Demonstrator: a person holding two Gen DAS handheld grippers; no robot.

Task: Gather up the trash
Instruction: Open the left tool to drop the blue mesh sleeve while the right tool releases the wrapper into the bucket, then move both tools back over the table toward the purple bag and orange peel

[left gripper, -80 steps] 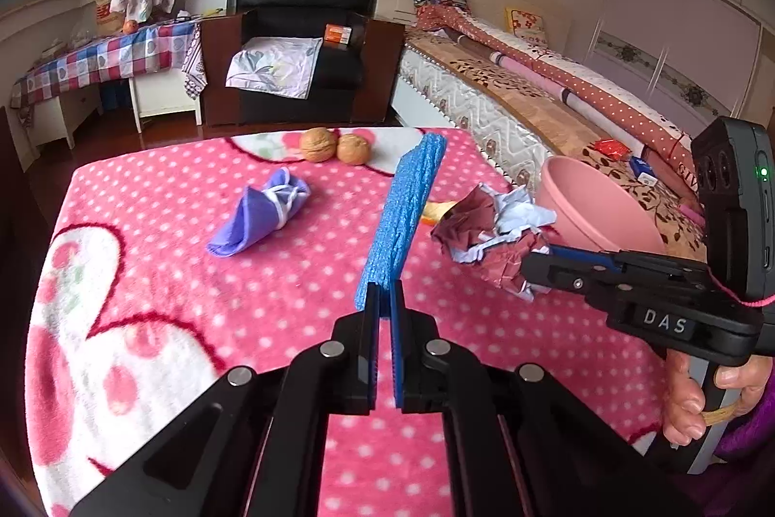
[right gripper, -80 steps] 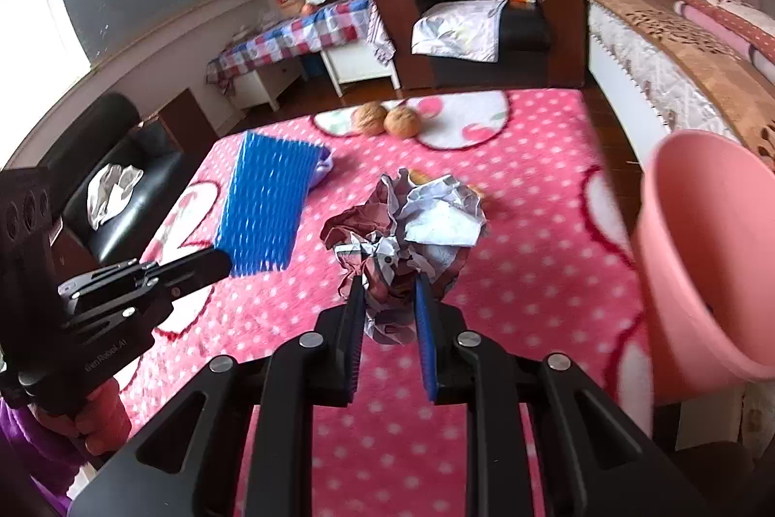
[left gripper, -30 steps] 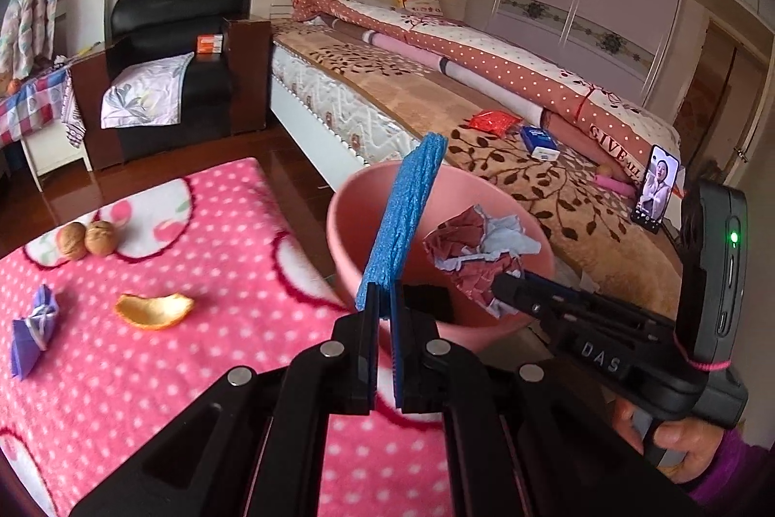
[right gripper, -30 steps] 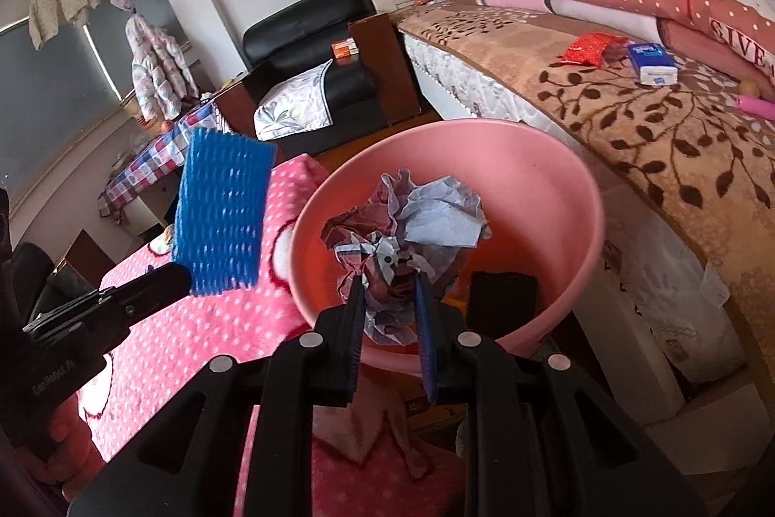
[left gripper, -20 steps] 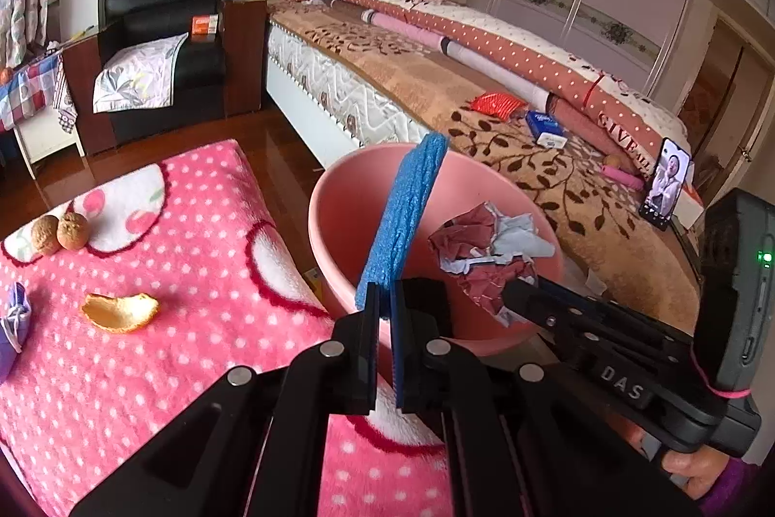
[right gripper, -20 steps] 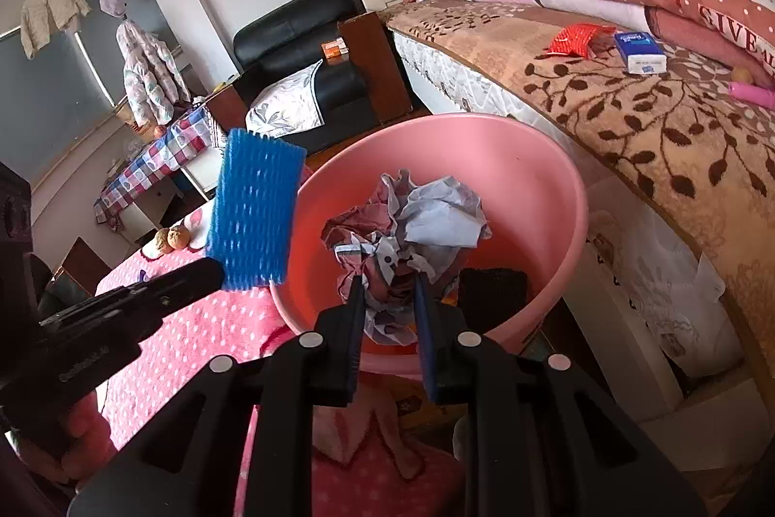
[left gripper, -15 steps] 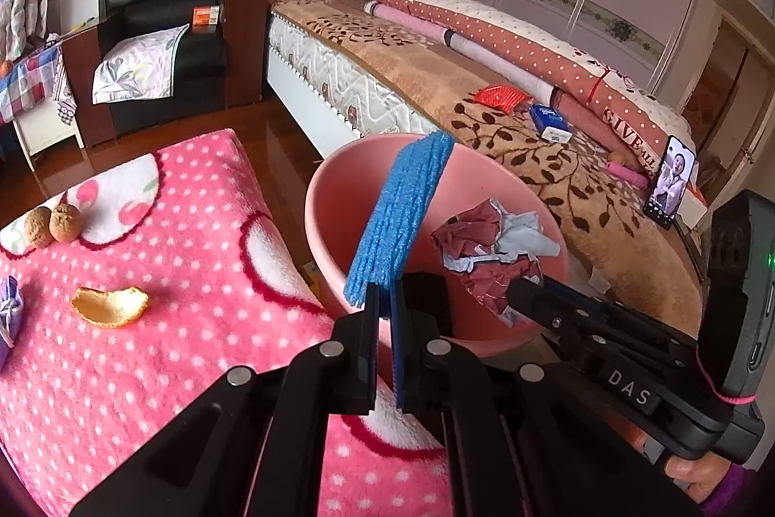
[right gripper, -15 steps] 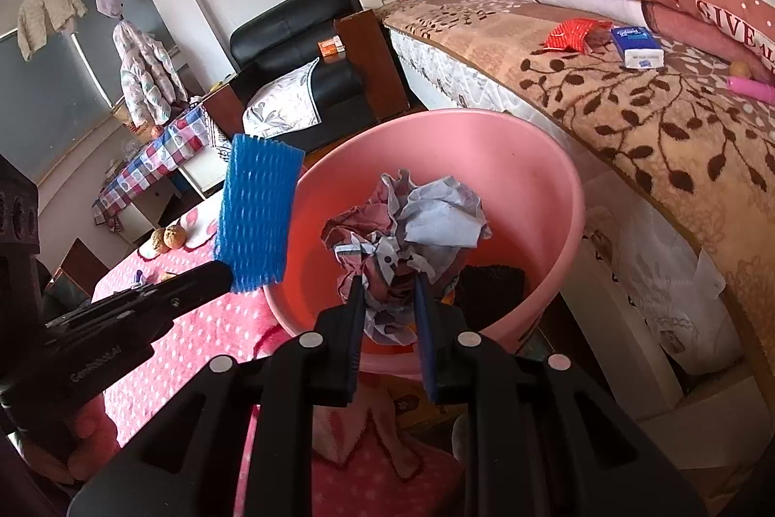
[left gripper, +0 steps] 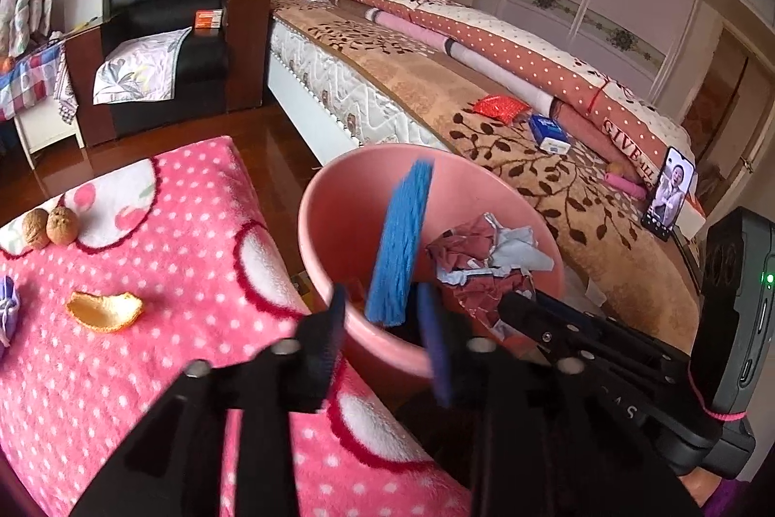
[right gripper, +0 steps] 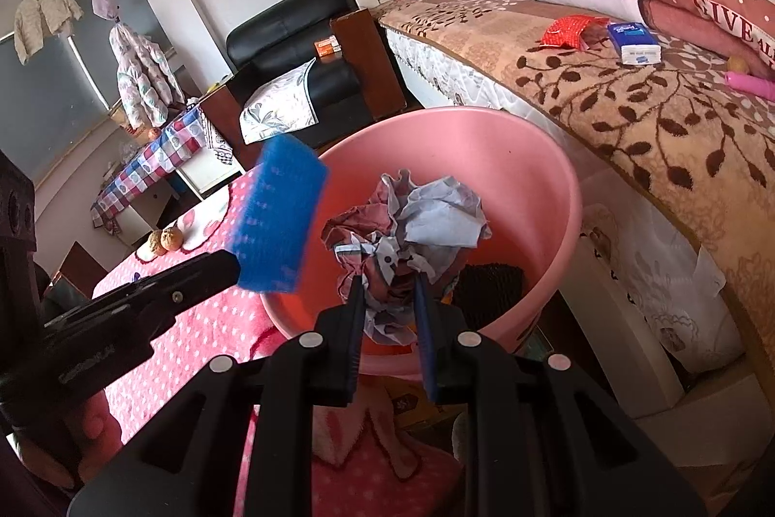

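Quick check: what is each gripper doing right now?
Left gripper: jaws opening, blue foam net released between them over the pink bin.
Right gripper: shut on crumpled paper.

Both tools are showing matte black frames with round silver screws at the finger joints. The left gripper [left gripper: 382, 323] is wearing blue pads, as is the right gripper [right gripper: 387, 299]. White lettering is running along each black body. At three o'clock, a green light is glowing above a pink band.
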